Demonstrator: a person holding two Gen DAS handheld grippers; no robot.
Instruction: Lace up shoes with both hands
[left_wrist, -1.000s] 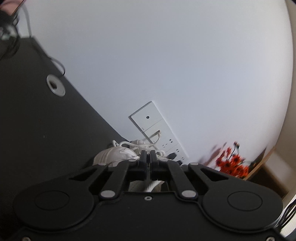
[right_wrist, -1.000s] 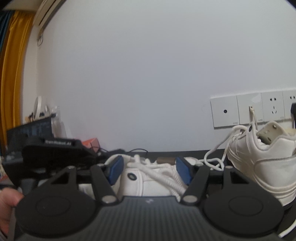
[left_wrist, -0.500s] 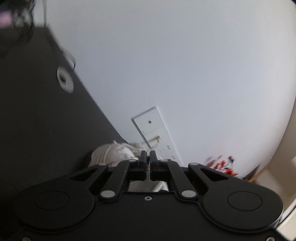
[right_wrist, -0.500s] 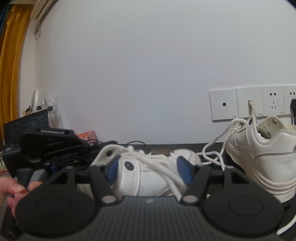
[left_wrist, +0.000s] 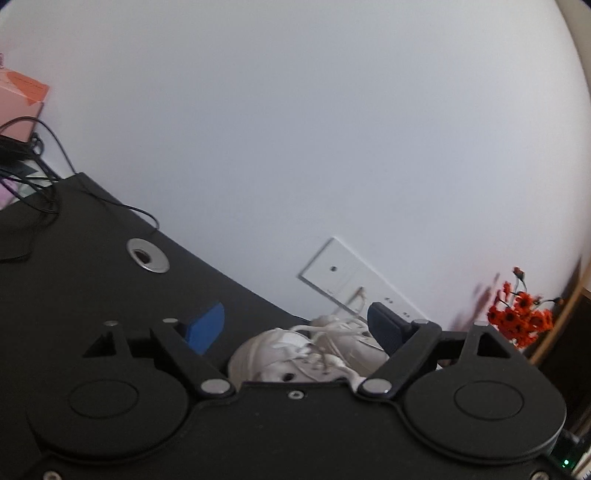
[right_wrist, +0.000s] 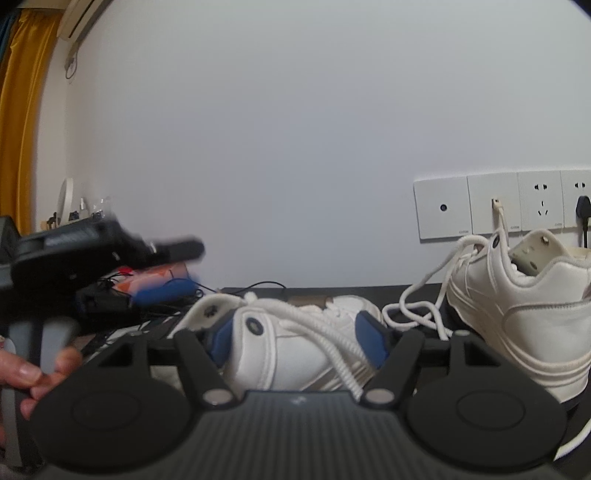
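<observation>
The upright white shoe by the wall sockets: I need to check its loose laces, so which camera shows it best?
The right wrist view: the upright white shoe stands in full side profile, its loose laces trailing onto the black table. The left wrist view shows only blurred white shoes low behind the left gripper, whose jaws are opening.

This looks like a room in a home, used partly as a desk space. A black worktop with a metal cable grommet stands against a plain white wall carrying a row of wall sockets. A yellow curtain hangs at far left beneath an air conditioner. Red artificial flowers sit far right, and loose black cables trail over the worktop's far left.
</observation>
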